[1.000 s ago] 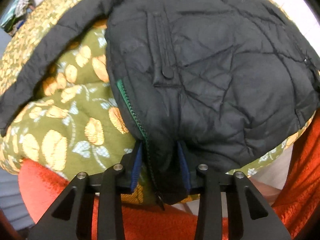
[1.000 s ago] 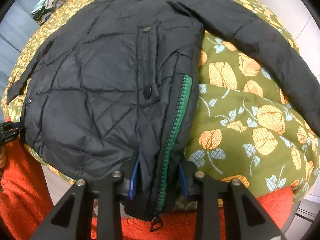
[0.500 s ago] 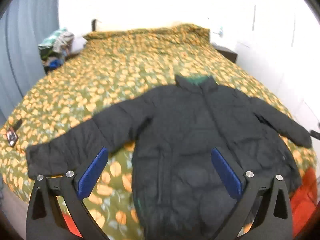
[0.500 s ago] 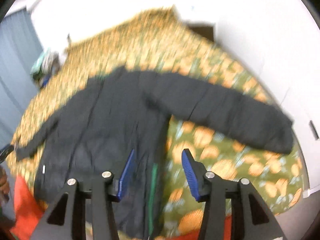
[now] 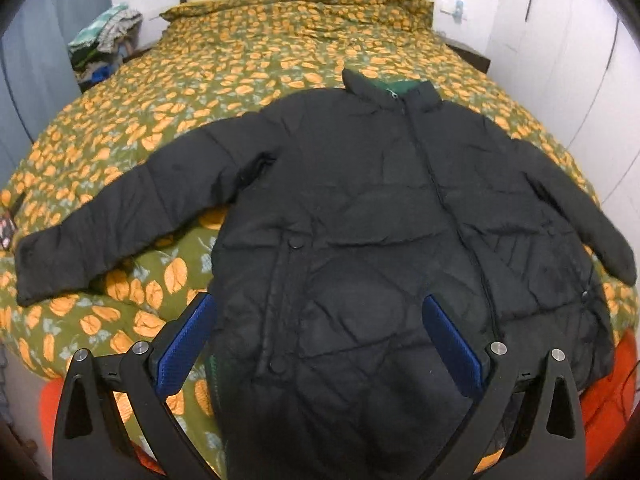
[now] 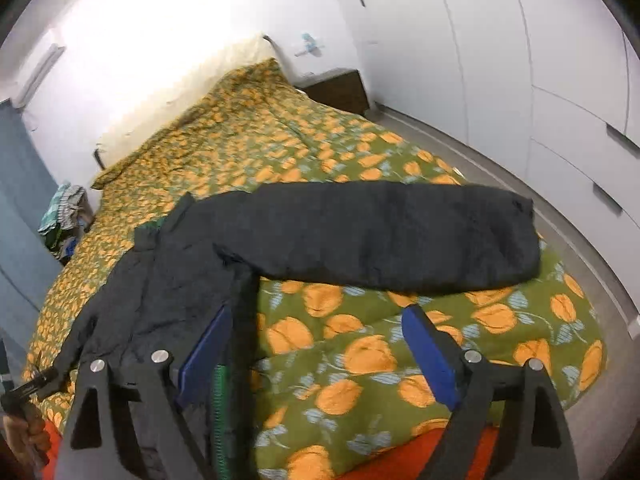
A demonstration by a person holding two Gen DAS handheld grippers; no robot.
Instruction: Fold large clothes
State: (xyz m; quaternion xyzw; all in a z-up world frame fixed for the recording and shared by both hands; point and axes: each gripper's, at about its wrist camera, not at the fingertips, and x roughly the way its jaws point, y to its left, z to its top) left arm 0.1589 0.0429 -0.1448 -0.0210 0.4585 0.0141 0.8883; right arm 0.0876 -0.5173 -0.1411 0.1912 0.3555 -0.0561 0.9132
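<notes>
A black quilted jacket with a green zipper lies flat, front up, on the bed, collar toward the headboard and both sleeves spread out. My left gripper is open and empty, raised above the jacket's hem. My right gripper is open and empty above the bedspread, just right of the jacket's body with its green zipper edge. The jacket's right sleeve stretches across the bed ahead of it.
The bed has an olive bedspread with orange flowers. A pile of clothes sits at the far left. An orange blanket hangs at the near edge. White wardrobe doors and a dark nightstand stand on the right.
Both grippers let go of the jacket's bottom hem, opened wide and pulled back and up. The jacket now lies spread on the bed.
</notes>
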